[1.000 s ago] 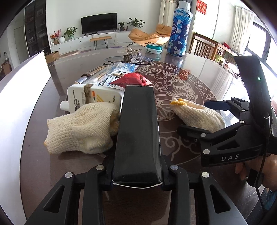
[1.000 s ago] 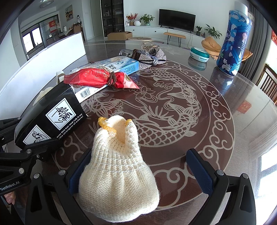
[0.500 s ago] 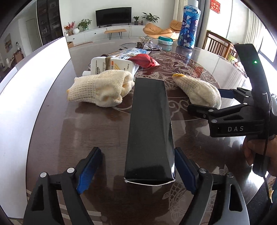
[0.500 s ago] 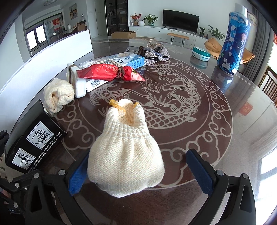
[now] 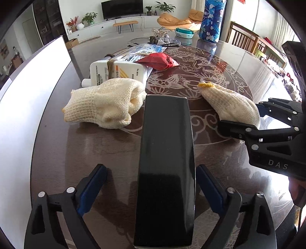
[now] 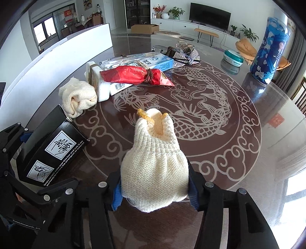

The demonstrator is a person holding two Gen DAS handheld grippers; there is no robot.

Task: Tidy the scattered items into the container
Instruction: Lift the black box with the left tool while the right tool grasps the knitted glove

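A box (image 5: 166,168) lay on the table (image 5: 95,153) between my left gripper's (image 5: 151,189) fingers. Left of it lay one glove (image 5: 105,103), right of it another (image 6: 155,168) inside my right gripper (image 6: 155,193). Behind them lay a bottle (image 5: 118,73) and packets (image 6: 133,76).

I look across a dark round table (image 6: 239,157) with a pale dragon inlay toward a white wall, a television (image 6: 209,14) above a long white cabinet (image 5: 122,28), potted plants, wooden chairs (image 5: 246,41), and bright daylit windows.
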